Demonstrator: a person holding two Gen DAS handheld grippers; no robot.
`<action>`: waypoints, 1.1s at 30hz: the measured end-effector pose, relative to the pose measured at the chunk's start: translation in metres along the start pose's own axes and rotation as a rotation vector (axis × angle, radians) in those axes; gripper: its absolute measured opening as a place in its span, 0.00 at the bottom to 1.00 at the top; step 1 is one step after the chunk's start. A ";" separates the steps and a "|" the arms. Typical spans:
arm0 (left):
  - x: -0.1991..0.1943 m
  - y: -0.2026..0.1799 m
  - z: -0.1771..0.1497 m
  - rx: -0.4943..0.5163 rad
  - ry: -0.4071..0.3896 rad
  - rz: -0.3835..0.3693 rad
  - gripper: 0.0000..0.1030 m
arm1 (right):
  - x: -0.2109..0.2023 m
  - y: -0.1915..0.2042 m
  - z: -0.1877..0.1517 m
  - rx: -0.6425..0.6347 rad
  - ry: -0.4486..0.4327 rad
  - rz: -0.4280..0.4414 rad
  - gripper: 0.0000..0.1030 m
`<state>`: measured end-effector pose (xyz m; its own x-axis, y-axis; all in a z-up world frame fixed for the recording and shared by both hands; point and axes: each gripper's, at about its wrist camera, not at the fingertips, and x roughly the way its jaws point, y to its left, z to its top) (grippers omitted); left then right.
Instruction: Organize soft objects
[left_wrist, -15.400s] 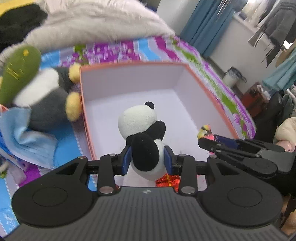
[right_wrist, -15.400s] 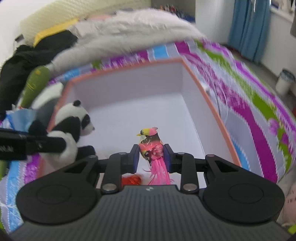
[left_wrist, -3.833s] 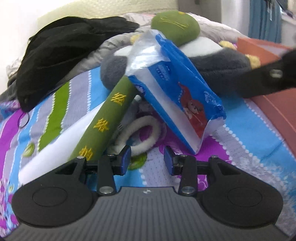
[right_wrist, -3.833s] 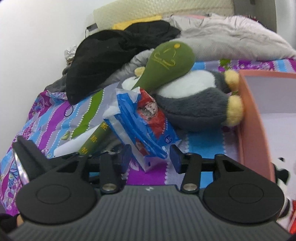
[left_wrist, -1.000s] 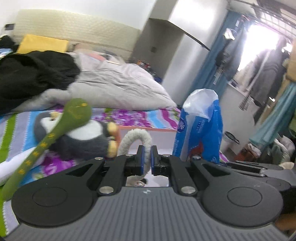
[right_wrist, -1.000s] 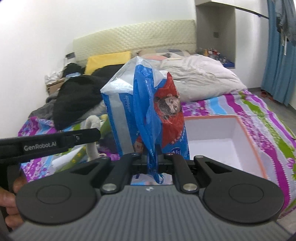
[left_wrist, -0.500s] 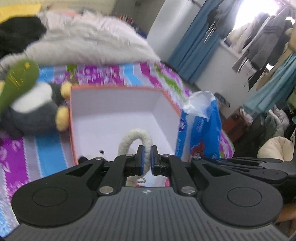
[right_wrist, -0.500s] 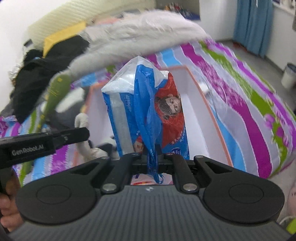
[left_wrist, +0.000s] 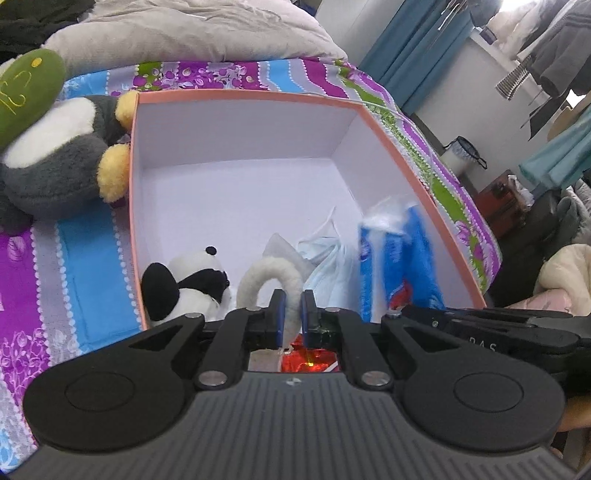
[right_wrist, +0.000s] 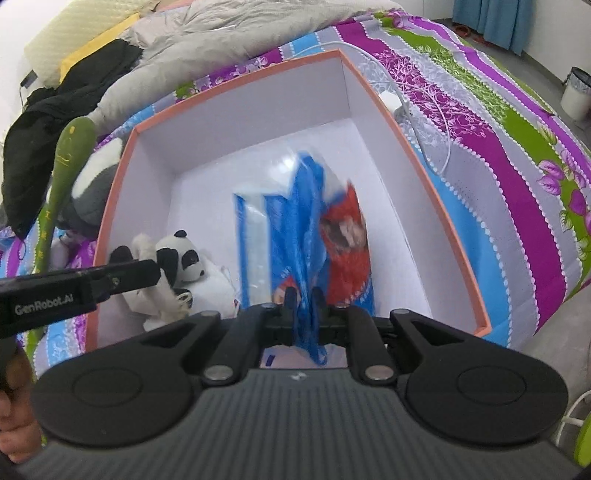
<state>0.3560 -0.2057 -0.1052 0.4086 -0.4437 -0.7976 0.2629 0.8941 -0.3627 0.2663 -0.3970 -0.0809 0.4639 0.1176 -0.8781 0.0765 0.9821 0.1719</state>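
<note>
We hold the white fluffy ring (left_wrist: 271, 275) pinched in our left gripper (left_wrist: 291, 314) and the blue tissue pack (right_wrist: 306, 240) in our barely parted right gripper (right_wrist: 303, 310), both hanging over the box (left_wrist: 380, 125) floor straight ahead and below.

From my seat the box (left_wrist: 243, 136) reads as stiff matt card, smooth and pale inside with a salmon-coloured edge, and it sits on a printed woven bedspread (right_wrist: 491, 122) that looks soft and dull. I see fuzzy plush on the panda toy (left_wrist: 184, 284), a nubby fleece-like white ring (left_wrist: 269, 275) between the left gripper (left_wrist: 291, 314)'s smooth blue pads, and thin glossy crinkled plastic film on the blue tissue pack (right_wrist: 306, 236) caught in the right gripper (right_wrist: 303, 306). Both grippers look like matt black moulded plastic with ribbed housings and small shiny metal pins, and a scrap of red foil (left_wrist: 308, 356) glints under the left one.
</note>
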 end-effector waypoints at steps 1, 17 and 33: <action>-0.001 -0.001 0.000 0.003 0.006 0.008 0.09 | -0.001 0.001 0.001 -0.008 -0.003 0.005 0.14; -0.126 -0.014 0.005 0.099 -0.179 0.035 0.22 | -0.112 0.041 0.006 -0.089 -0.291 0.036 0.27; -0.255 -0.022 -0.052 0.190 -0.378 0.052 0.22 | -0.191 0.077 -0.060 -0.129 -0.478 0.103 0.27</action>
<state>0.2005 -0.1088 0.0803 0.7081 -0.4216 -0.5664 0.3755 0.9042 -0.2036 0.1308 -0.3348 0.0733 0.8179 0.1643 -0.5514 -0.0869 0.9826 0.1639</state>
